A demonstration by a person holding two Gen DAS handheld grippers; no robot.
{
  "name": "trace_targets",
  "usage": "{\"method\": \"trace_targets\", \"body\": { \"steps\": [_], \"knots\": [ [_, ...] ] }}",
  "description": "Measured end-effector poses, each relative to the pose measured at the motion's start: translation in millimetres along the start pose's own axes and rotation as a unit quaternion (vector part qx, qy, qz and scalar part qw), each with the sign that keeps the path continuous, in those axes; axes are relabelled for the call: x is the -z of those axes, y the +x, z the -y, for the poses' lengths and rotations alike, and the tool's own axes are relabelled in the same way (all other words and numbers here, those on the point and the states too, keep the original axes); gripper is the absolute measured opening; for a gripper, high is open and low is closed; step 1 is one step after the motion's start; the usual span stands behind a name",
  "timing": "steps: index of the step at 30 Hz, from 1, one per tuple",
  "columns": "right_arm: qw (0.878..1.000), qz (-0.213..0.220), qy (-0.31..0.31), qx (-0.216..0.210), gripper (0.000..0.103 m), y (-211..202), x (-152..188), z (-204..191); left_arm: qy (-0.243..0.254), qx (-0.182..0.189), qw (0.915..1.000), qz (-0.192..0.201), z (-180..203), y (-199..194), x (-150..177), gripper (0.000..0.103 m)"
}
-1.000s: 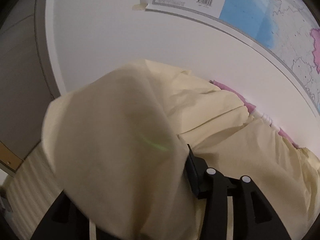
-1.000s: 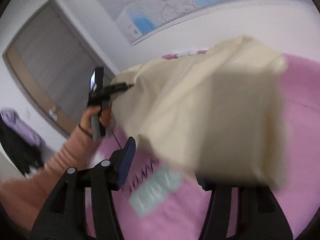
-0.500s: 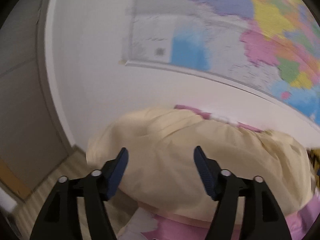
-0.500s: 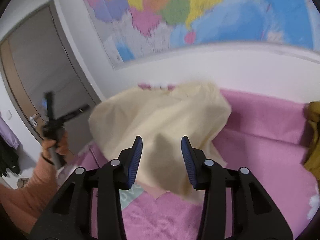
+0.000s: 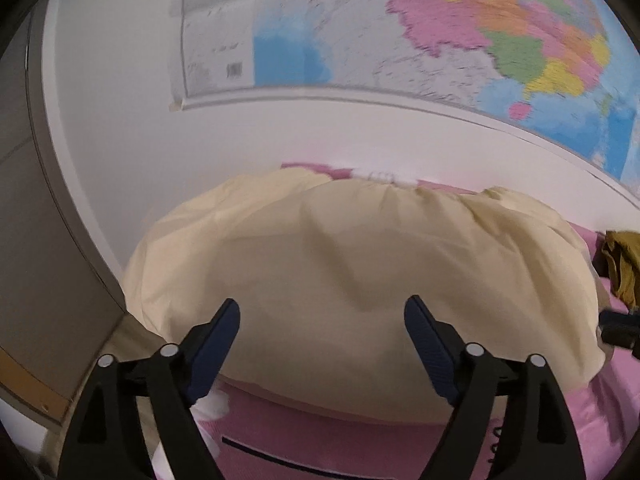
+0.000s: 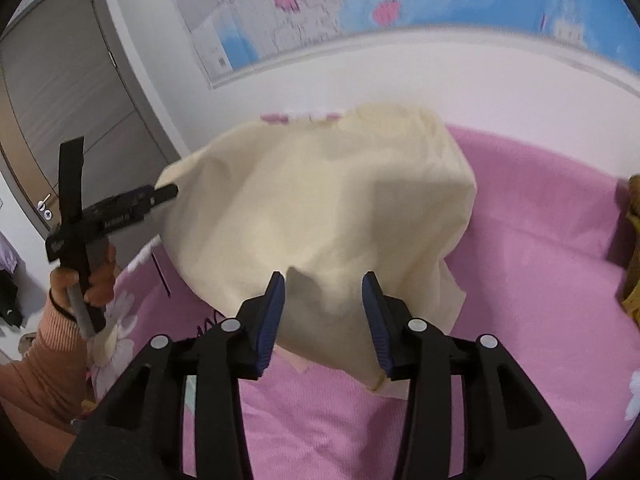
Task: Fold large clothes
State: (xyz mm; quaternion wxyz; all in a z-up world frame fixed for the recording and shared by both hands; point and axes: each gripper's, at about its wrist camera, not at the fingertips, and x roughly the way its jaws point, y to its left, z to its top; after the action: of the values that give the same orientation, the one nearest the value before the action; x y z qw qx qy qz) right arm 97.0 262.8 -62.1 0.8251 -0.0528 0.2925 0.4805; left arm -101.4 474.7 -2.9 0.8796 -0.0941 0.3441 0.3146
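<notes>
A large cream-yellow garment [image 5: 352, 272] lies billowed on the pink bed [image 5: 360, 440], its far edge against the wall. It also shows in the right wrist view [image 6: 320, 216]. My left gripper [image 5: 322, 314] is open and empty, held above the garment's near edge. It shows from the side in the right wrist view [image 6: 160, 194], at the garment's left edge. My right gripper [image 6: 323, 286] is open and empty, just above the garment's near hem.
A map [image 5: 400, 32] hangs on the white wall behind the bed. A grey door [image 6: 68, 80] is at the left. An olive-brown garment [image 5: 622, 268] lies at the bed's right, also in the right wrist view [image 6: 632, 248].
Both grippers have let go of the garment and opened. The cloth has dropped from the air onto the bed. Both grippers have pulled back from it.
</notes>
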Motion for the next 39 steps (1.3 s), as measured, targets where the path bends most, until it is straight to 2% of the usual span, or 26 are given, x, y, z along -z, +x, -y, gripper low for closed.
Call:
{"method": "trace_targets", "body": {
  "steps": [1,3,8,11,14,17,22,28,33,39],
  "knots": [
    [1.0,0.007,-0.004,0.002,0.051,-1,-1,-3,0.0,0.011,0.9999,-0.001,3,-5,1,0.082],
    [0.999,0.027,-0.017,0.001,0.057,-5,-4,-11,0.0,0.028,0.9996,0.002,16,-17,3,0.083],
    [0.999,0.039,-0.033,0.009,0.057,-2,-15,-22,0.031,0.038,0.9985,0.023,45,-33,10,0.09],
    [0.999,0.037,-0.029,0.016,0.057,9,-20,-19,0.055,0.04,0.9975,0.022,63,-32,16,0.09],
    [1.0,0.011,-0.01,0.026,0.059,25,-15,-8,0.051,0.053,0.9973,0.004,70,-23,22,0.09],
    [1.0,-0.007,0.015,0.01,0.058,36,-5,3,0.05,0.049,0.9975,-0.005,74,-15,27,0.092],
    [1.0,0.004,0.021,0.002,0.059,25,-1,2,0.056,0.042,0.9975,-0.009,76,-14,28,0.095],
    [1.0,0.026,-0.006,0.006,0.059,9,9,-13,0.052,0.052,0.9973,-0.001,82,-25,32,0.096],
    [1.0,0.006,-0.015,0.008,0.059,18,18,-15,0.05,0.057,0.9971,-0.007,89,-22,36,0.096],
    [1.0,0.015,-0.001,0.003,0.06,11,19,-14,0.048,0.055,0.9973,-0.008,92,-27,42,0.095]
  ]
}}
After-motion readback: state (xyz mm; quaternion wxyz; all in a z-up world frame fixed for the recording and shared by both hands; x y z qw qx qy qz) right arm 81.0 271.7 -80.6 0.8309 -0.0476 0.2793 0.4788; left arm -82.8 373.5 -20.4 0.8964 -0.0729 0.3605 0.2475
